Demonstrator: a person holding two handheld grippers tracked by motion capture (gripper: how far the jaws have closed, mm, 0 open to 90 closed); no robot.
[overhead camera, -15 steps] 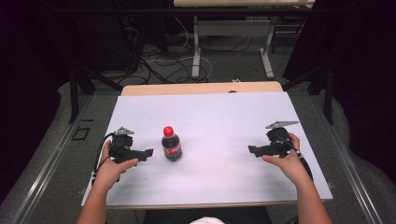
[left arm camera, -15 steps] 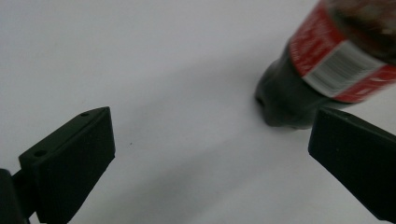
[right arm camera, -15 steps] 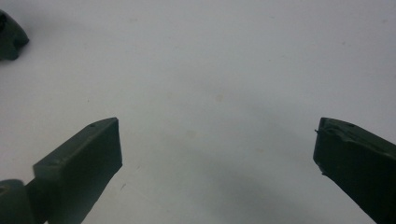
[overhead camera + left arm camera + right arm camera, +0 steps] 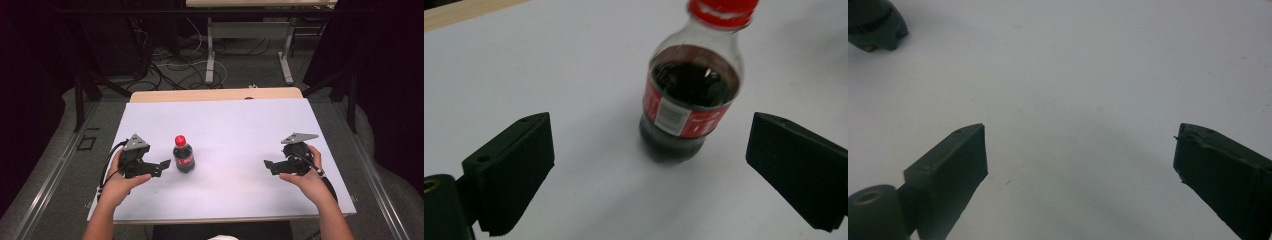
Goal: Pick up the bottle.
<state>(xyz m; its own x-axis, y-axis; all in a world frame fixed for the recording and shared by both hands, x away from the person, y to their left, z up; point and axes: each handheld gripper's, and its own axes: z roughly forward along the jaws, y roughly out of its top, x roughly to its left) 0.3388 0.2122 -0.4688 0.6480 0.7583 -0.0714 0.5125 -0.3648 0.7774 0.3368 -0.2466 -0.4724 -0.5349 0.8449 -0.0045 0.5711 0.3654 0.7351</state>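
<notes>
Table [image 4: 225, 200] with a pale sheet on top takes most of the high view, and the cola bottle [image 4: 183, 154] stands upright on it, left of the middle; this bottle is the landmark for everything else. Left gripper [image 4: 161, 166] is held in the person's left hand [image 4: 120, 182] just beside the bottle, on its left side, with the jaws spread wide and pointing at it, not touching it. In the left gripper view the bottle [image 4: 691, 95] stands ahead of the two black jaws, between their lines, apart from both. Right gripper [image 4: 267, 166] is well apart from the bottle, on its right side, also with jaws spread and nothing between them. The bottle has a red cap [image 4: 180, 140], the smallest thing here.
</notes>
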